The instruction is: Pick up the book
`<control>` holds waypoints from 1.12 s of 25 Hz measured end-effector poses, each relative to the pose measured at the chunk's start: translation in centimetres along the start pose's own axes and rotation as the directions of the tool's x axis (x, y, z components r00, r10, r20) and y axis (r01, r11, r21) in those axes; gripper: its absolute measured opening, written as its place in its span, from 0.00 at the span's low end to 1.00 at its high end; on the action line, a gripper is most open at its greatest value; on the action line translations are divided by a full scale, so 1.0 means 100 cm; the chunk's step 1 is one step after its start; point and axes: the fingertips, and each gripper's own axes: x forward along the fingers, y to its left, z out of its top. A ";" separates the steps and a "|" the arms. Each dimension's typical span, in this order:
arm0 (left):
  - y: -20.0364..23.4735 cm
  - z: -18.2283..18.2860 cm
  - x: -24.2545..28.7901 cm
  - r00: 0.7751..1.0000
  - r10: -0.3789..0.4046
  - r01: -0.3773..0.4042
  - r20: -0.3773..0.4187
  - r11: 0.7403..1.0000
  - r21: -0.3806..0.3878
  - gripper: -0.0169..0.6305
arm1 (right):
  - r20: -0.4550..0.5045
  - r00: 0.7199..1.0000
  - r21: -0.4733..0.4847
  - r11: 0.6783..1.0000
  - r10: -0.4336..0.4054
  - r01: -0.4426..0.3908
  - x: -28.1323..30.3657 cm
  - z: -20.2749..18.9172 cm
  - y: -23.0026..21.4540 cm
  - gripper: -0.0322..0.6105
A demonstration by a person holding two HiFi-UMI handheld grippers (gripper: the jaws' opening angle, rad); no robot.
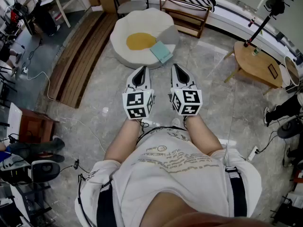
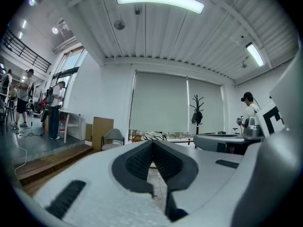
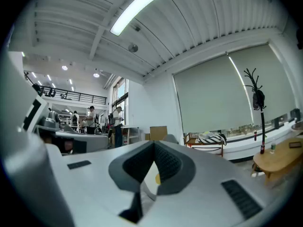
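Your left gripper [image 1: 142, 69] and right gripper [image 1: 176, 66] sit side by side in front of you, both pointing level and slightly apart from each other. Each one is clenched, tips together with nothing caught between them. The left gripper view shows its dark pads [image 2: 137, 161] meeting at the tip, and the right gripper view shows the same for its own pads [image 3: 166, 161].

Past the tips, ahead and between the two grippers, a little closer to the right one, lies the teal book [image 1: 162, 51]. Neither gripper touches it. It rests flat on the near right part of a white egg-shaped cushion [image 1: 137, 25], just beside the yellow yolk [image 1: 140, 41].

Further ahead of the right gripper stands a low wooden shelf [image 1: 185, 14], with a grey chair [image 1: 131, 3] ahead of the left one. Well off to the right gripper's outer side is a round wooden table [image 1: 255, 63], and a wooden platform [image 1: 80, 56] runs along the left gripper's outer side.
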 end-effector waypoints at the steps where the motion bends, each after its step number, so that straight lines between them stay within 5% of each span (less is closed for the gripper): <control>1: 0.000 0.000 0.000 1.000 -0.003 0.003 -0.002 1.000 -0.001 0.06 | 0.001 1.000 -0.013 1.000 -0.002 0.002 0.000 0.002 0.001 0.09; 19: -0.017 -0.005 0.057 0.999 -0.032 0.032 -0.031 0.999 -0.012 0.06 | 0.005 1.000 0.012 1.000 -0.023 0.023 0.025 -0.003 -0.040 0.09; 28: -0.041 0.002 0.117 0.999 -0.029 0.029 -0.034 1.000 -0.002 0.06 | -0.009 1.000 0.013 1.000 -0.014 0.014 0.056 0.001 -0.099 0.09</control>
